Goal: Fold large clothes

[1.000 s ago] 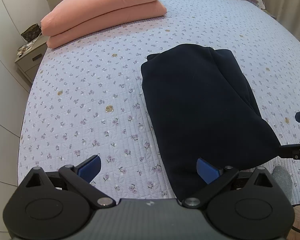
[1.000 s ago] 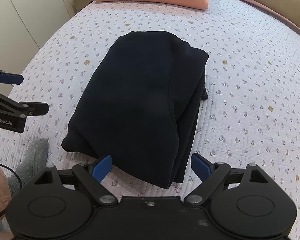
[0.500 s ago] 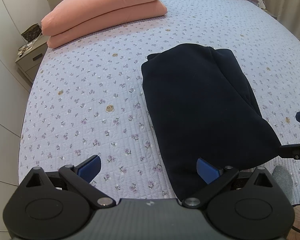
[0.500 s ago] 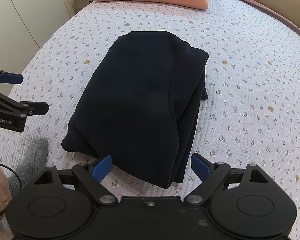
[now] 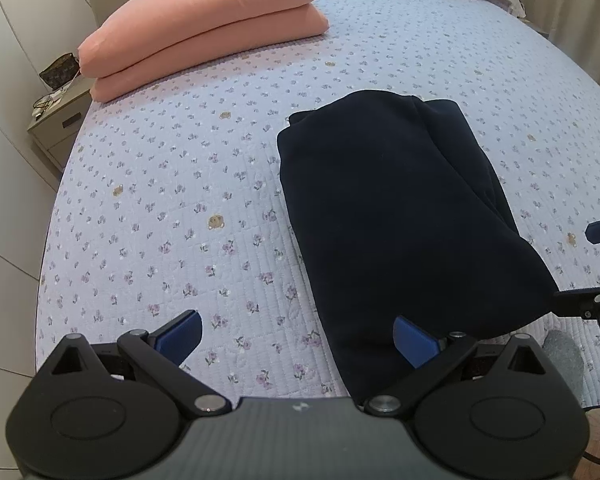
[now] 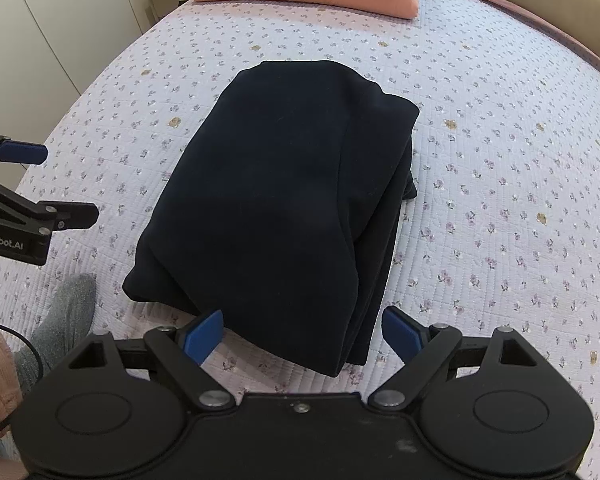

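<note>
Neatly folded, a dark navy garment [image 6: 284, 196] lies in a thick bundle on the floral quilted bed [image 6: 500, 160]. Both claws hover at its near edge, the left claw [image 5: 296, 336] and the right claw [image 6: 302, 334] each spread wide and holding nothing. Two stacked pink pillows [image 5: 204, 28] rest at the far end, beside a nightstand [image 5: 56, 120].

Right of the left gripper's view, the right gripper [image 5: 596, 268] is cut off by the edge; a grey sock [image 6: 62, 312] and small nightstand clutter [image 5: 46, 100] stay partly hidden, indistinct
</note>
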Motion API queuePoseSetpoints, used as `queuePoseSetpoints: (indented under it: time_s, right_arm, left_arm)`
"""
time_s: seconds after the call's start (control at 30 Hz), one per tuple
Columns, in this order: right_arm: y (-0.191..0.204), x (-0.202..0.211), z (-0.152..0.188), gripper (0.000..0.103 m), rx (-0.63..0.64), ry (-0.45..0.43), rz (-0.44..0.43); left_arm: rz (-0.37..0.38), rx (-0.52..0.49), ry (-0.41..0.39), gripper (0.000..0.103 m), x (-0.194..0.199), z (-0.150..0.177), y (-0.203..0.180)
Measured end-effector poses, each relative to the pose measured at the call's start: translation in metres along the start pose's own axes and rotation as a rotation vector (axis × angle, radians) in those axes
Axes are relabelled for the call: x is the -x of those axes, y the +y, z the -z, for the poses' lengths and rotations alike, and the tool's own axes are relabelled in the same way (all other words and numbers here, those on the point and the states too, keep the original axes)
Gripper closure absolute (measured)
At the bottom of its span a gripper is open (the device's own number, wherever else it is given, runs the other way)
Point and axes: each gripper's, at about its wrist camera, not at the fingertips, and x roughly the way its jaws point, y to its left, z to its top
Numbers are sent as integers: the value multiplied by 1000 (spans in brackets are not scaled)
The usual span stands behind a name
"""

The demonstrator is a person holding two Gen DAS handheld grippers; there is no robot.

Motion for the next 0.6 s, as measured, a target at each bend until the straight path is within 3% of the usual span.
queuePoseSetpoints:
  time_s: [0.6]
  right_arm:
    - [1, 0, 0, 1, -1, 0, -1]
  left_arm:
    - [3, -4, 6, 0, -2, 0, 1]
